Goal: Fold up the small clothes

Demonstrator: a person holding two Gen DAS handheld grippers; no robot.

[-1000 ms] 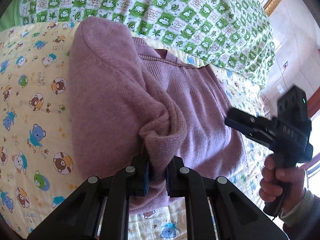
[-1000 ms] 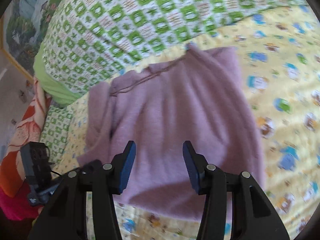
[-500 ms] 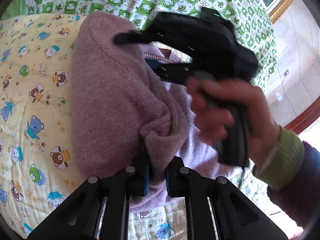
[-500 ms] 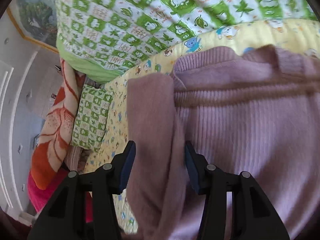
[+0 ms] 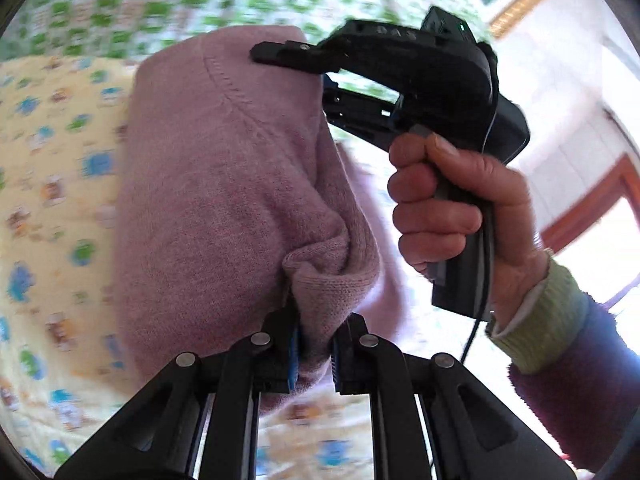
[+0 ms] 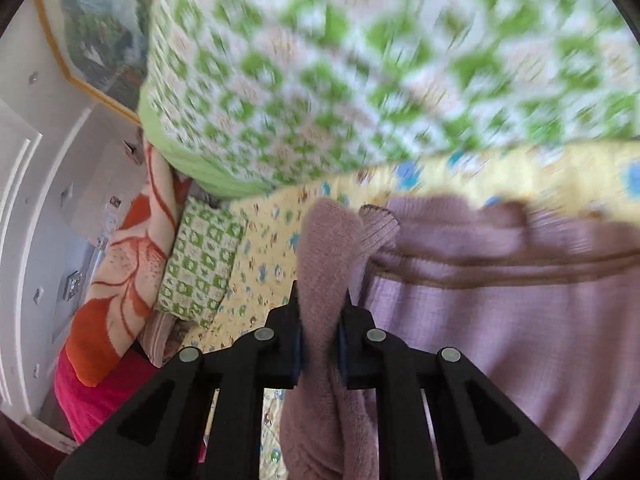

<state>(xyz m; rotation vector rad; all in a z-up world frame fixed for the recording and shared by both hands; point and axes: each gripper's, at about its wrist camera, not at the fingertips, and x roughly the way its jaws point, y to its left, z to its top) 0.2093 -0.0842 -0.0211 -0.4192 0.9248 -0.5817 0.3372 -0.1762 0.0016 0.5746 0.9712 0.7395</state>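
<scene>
A mauve knitted sweater [image 5: 224,200] lies on the yellow cartoon-print sheet [image 5: 52,184], partly lifted. My left gripper [image 5: 314,344] is shut on a bunched fold at the sweater's near end. My right gripper [image 5: 280,72], held by a person's hand [image 5: 440,208], reaches in from the right at the sweater's far edge. In the right wrist view the right gripper [image 6: 320,340] has its jaws closing on a fuzzy mauve fold [image 6: 326,248] of the sweater [image 6: 500,320], and the pads press it from both sides. The ribbed collar sits just beyond the fold.
A green-and-white checked quilt [image 6: 360,60] is piled behind the sweater. A green checked pillow [image 6: 200,260] and an orange patterned blanket [image 6: 120,280] lie at the bed's left edge. White wall and a framed picture [image 6: 92,40] stand beyond.
The right gripper swung in from the far right over the sweater and closed on a fold at its far edge. The left gripper rose a little, still holding its fold.
</scene>
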